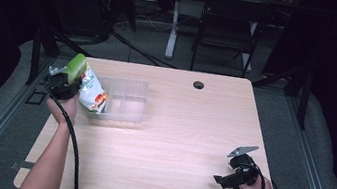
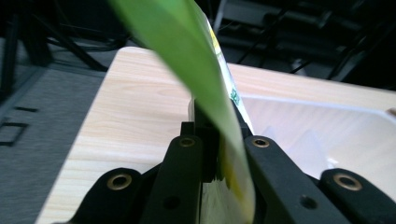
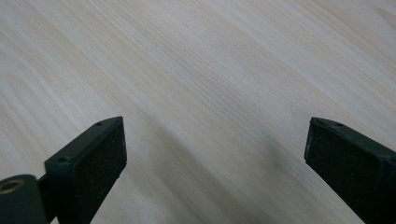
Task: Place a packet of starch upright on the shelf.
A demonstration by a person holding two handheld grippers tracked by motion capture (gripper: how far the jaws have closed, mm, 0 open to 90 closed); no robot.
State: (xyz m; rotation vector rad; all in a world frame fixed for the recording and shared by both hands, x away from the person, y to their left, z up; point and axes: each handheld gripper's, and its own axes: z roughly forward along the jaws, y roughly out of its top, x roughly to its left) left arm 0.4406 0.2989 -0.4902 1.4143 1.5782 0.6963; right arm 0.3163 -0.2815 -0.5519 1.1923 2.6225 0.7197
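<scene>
Your left gripper (image 1: 63,84) has its jaws clenched on the green top edge of a pouch (image 1: 89,87), pinching the flat seal so the bag hangs tilted with its lower end at the near-left rim of the clear bin (image 1: 128,99), likely ready to go in. Your right gripper (image 1: 230,177) rests low over bare desk (image 1: 174,141), jaws released and holding nothing, well apart.
</scene>
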